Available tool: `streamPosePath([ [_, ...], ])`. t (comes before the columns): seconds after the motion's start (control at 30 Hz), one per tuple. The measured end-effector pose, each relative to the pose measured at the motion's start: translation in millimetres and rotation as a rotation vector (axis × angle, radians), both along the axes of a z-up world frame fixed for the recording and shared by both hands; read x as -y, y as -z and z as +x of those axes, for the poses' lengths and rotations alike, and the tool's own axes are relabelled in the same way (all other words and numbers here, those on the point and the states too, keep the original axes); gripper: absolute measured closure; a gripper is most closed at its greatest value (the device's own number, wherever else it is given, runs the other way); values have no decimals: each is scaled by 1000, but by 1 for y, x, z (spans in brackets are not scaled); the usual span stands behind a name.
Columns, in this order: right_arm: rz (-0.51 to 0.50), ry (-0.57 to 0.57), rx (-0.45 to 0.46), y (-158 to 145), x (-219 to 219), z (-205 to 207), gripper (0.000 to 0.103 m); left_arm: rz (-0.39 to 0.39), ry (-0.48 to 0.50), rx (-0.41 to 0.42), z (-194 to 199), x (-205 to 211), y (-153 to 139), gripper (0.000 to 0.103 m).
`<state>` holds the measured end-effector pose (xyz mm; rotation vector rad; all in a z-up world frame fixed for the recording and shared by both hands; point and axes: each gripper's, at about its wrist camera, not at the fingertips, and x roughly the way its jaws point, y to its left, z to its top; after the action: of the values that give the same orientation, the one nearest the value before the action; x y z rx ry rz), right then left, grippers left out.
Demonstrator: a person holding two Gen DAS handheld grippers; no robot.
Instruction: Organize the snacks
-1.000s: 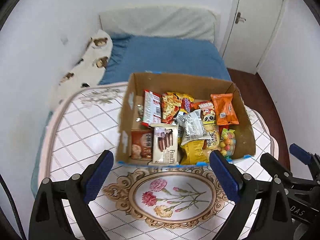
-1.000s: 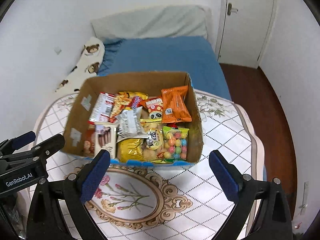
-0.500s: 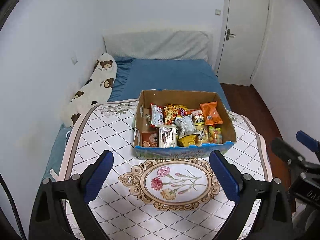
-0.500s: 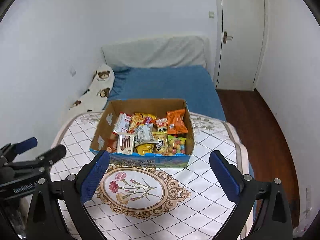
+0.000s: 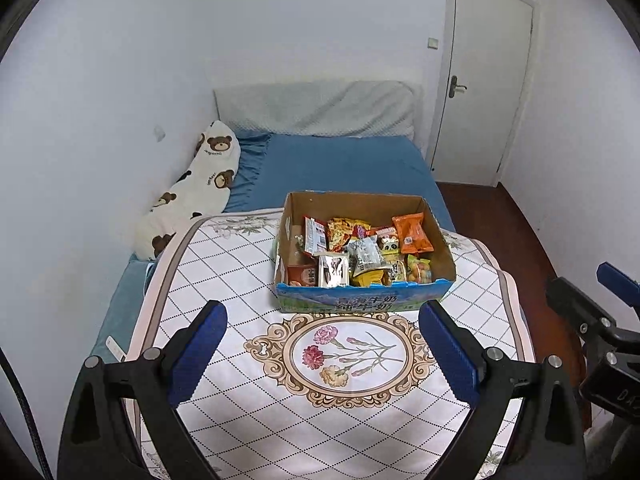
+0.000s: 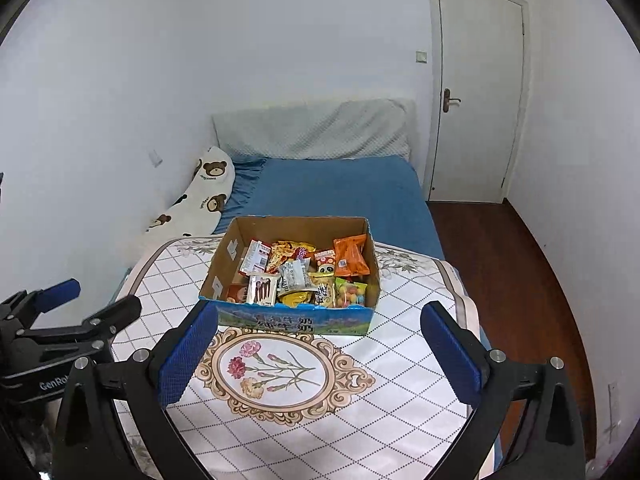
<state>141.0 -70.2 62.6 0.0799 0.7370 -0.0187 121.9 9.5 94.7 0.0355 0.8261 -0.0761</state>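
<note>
Cardboard snack box (image 5: 362, 304), tablecloth (image 5: 224, 264)

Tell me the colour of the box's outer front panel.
Blue and green print on the box; clearest in the left wrist view.

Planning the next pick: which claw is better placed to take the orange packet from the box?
Right, probably: the orange packet lies at the box's right side, nearer the right claw; both claws are open.

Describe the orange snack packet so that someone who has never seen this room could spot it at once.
On the table covered by a diamond-patterned cloth stands an open cardboard box full of snacks. The orange packet lies in its far right corner, against the right wall. It is the only plain orange, pillow-shaped pack there.
</note>
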Motion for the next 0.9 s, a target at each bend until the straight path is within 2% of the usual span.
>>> streamPosePath([
  [0.17, 15, 3, -10, 0, 3, -10, 0, -14, -1, 8, -5, -1, -2, 5],
  [0.4, -2, 19, -4, 4, 6, -7, 0, -32, 8, -14, 8, 2, 11, 3],
  [0.9, -38, 65, -37, 47, 13, 51, 0, 22, -56, -42, 70, 6, 60, 3],
])
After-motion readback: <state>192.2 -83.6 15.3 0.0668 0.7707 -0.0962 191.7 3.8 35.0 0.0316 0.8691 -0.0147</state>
